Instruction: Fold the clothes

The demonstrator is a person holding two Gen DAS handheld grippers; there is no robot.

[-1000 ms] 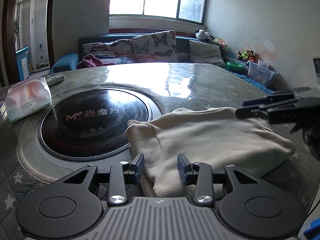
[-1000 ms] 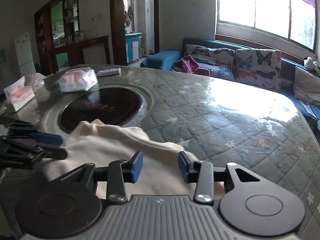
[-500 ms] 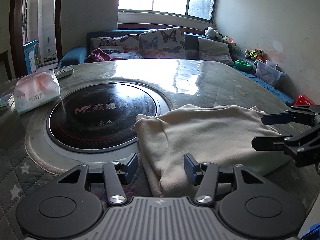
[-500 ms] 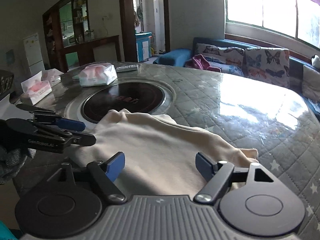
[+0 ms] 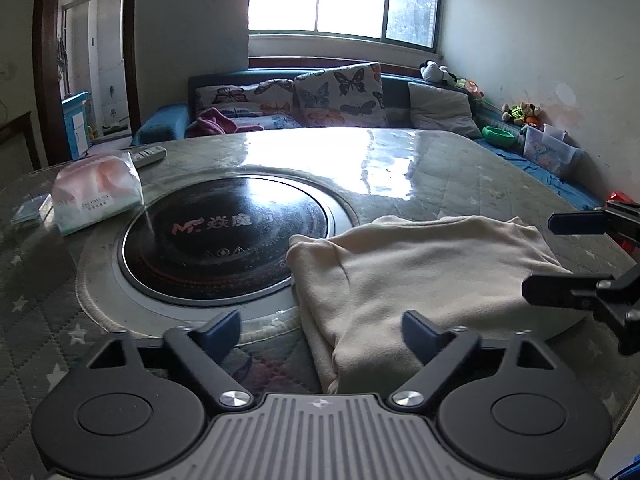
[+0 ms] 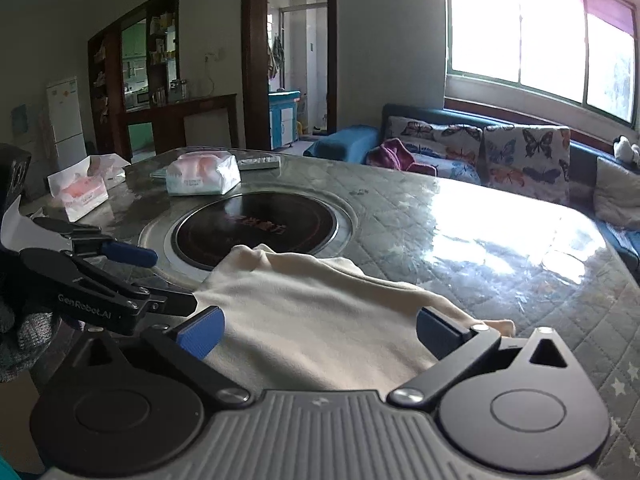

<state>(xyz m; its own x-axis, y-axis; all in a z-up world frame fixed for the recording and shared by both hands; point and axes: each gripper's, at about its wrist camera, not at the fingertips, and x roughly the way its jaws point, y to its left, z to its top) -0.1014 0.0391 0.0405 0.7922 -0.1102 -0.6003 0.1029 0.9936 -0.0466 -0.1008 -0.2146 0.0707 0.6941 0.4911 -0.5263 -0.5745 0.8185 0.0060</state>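
A cream garment [image 5: 420, 272] lies folded flat on the quilted table, its left edge at the rim of the black hotplate. It also shows in the right wrist view [image 6: 316, 320]. My left gripper [image 5: 320, 330] is open and empty, hovering just off the garment's near left corner. My right gripper [image 6: 318, 330] is open and empty, hovering above the garment's near edge. The right gripper shows in the left wrist view [image 5: 560, 258] at the garment's right side. The left gripper shows in the right wrist view [image 6: 160, 278] at the garment's left side.
A round black hotplate [image 5: 228, 236] is set into the table [image 5: 440, 168]. A tissue pack [image 5: 96, 196] and a remote [image 5: 148, 156] lie at the far left; a tissue box [image 6: 80, 196] sits further left. A sofa with butterfly cushions [image 5: 340, 96] stands behind.
Both grippers have opened wide and drawn back from the garment. The garment now lies free and flat on the table.
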